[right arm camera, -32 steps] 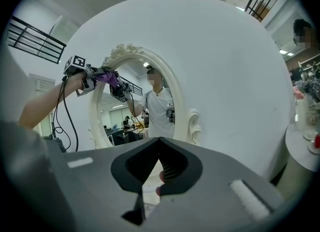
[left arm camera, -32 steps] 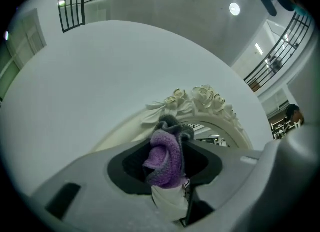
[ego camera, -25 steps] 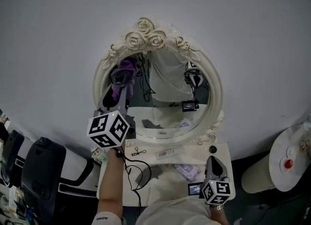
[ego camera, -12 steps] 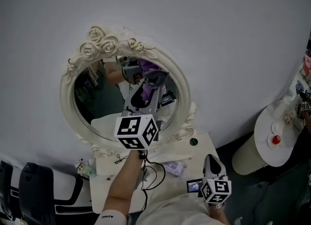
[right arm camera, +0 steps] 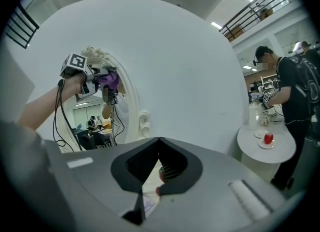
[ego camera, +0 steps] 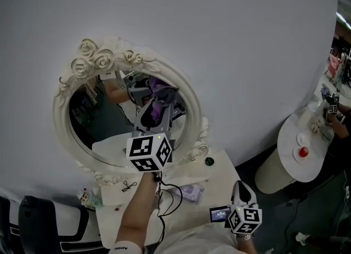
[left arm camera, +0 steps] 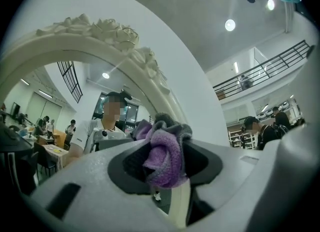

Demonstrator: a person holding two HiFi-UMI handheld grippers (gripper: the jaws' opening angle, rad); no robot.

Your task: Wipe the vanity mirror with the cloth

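Observation:
An oval vanity mirror (ego camera: pixel 104 118) in a cream frame with carved roses (ego camera: pixel 90 55) hangs on the grey wall. My left gripper (ego camera: pixel 158 100) is raised in front of the right half of the glass, shut on a bunched purple cloth (ego camera: pixel 161 89) that is at or very near the glass. In the left gripper view the cloth (left arm camera: pixel 165 158) bulges between the jaws, with the mirror frame (left arm camera: pixel 105 33) just beyond. My right gripper (ego camera: pixel 242 188) hangs low over the vanity's right end, shut with nothing in it. The right gripper view also catches the cloth (right arm camera: pixel 111 79) against the mirror (right arm camera: pixel 102 126).
The white vanity top (ego camera: pixel 216 171) carries a small green-capped jar (ego camera: pixel 209 161), a purple packet (ego camera: pixel 192 192), an eyelash curler (ego camera: pixel 129 186) and cables. A black chair (ego camera: pixel 38 223) stands lower left. A round white side table (ego camera: pixel 285 154) with a red item (ego camera: pixel 303 151) stands to the right, a person beside it.
My left gripper has carried the cloth from the glass's upper left across to its right half. The head view has swung, so the mirror now sits further left. The right gripper stayed low.

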